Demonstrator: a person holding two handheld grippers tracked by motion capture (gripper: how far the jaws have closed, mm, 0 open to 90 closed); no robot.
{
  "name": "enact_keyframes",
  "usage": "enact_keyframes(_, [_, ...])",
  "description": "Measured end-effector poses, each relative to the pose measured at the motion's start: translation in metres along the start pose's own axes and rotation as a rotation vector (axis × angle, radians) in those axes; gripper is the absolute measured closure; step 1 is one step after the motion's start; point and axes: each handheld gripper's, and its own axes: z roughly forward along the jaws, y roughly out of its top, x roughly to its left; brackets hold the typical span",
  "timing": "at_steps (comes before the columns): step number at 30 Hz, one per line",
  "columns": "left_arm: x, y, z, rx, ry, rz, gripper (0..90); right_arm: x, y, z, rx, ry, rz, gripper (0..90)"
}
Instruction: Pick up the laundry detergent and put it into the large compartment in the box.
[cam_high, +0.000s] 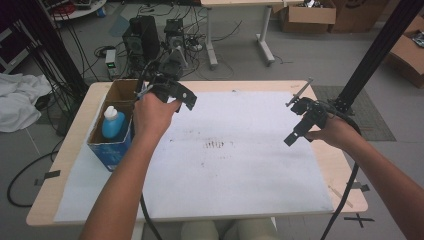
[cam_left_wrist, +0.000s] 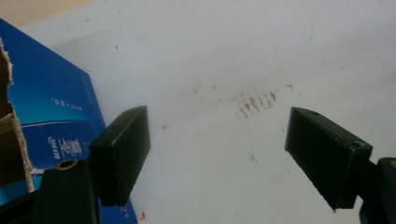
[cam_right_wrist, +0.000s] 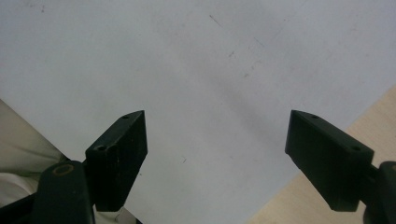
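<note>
My left gripper (cam_high: 171, 94) is held above the back left of the white sheet (cam_high: 235, 165), just right of an open blue cardboard box (cam_high: 114, 145). Its jaws stand wide apart with nothing between them (cam_left_wrist: 217, 119); below them lie the sheet and the box's blue side (cam_left_wrist: 51, 112). A blue bottle with a white cap (cam_high: 113, 122) stands upright inside the box. My right gripper (cam_high: 298, 119) hovers over the sheet's right edge, open and empty (cam_right_wrist: 215, 119).
Brown smudges (cam_high: 216, 145) mark the middle of the sheet. The wooden table edge (cam_right_wrist: 336, 214) shows beside the sheet on the right. A black frame post (cam_high: 372, 55) rises at the back right corner. Cables and equipment (cam_high: 150, 37) lie on the floor behind the table.
</note>
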Motion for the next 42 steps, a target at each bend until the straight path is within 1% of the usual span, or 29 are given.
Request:
enact_keyframes(3, [-0.005,0.001,0.003,0.006,-0.003,0.006,22.9,0.0,0.0,0.001,0.007,0.001,0.004,20.9])
enact_keyframes(8, [-0.013,0.006,0.009,0.009,-0.008,0.02,22.8,0.001,0.001,0.003,0.003,0.001,-0.004,20.9])
enact_keyframes(13, [-0.02,0.013,0.014,0.005,-0.008,0.013,22.7,0.0,0.002,0.003,0.002,0.001,-0.003,20.9])
enact_keyframes(14, [-0.022,0.014,0.015,-0.001,-0.005,0.006,22.6,0.0,0.003,0.002,0.003,0.002,0.003,20.9])
enact_keyframes(16, [-0.024,0.016,0.017,-0.001,-0.011,0.002,22.5,0.0,0.003,0.002,0.001,0.002,0.0,20.9])
enact_keyframes(17, [-0.026,0.017,0.018,0.001,-0.006,0.005,22.5,0.0,0.003,0.002,0.002,0.002,0.002,20.9])
enact_keyframes(21, [-0.033,0.02,0.024,0.009,-0.006,0.006,22.3,0.0,0.003,0.002,0.003,0.002,0.002,20.9])
enact_keyframes(24, [-0.037,0.021,0.027,0.017,-0.008,0.017,22.2,0.0,0.003,0.002,0.0,0.003,0.001,20.9])
enact_keyframes(26, [-0.04,0.022,0.03,0.017,-0.01,0.016,22.1,0.0,0.002,0.002,0.0,0.004,0.002,20.9])
enact_keyframes(28, [-0.043,0.023,0.032,0.023,-0.012,0.027,22.1,-0.001,0.002,0.002,0.0,0.004,0.001,20.9])
enact_keyframes(31, [-0.047,0.024,0.035,0.027,-0.013,0.027,22.1,0.0,0.001,0.003,0.001,0.007,0.01,20.9])
enact_keyframes(33, [-0.049,0.024,0.037,0.028,-0.015,0.028,22.2,-0.001,0.001,0.004,0.0,0.007,0.004,20.9])
enact_keyframes(34, [-0.05,0.024,0.038,0.029,-0.021,0.026,22.2,0.0,0.001,0.004,-0.001,0.008,0.002,20.9])
enact_keyframes(37, [-0.053,0.022,0.045,0.036,-0.023,0.017,22.2,0.0,0.002,0.005,0.001,0.01,0.002,20.9])
enact_keyframes(42, [-0.055,0.019,0.055,0.048,-0.033,0.015,22.2,0.001,0.004,0.005,0.003,0.01,-0.005,20.9])
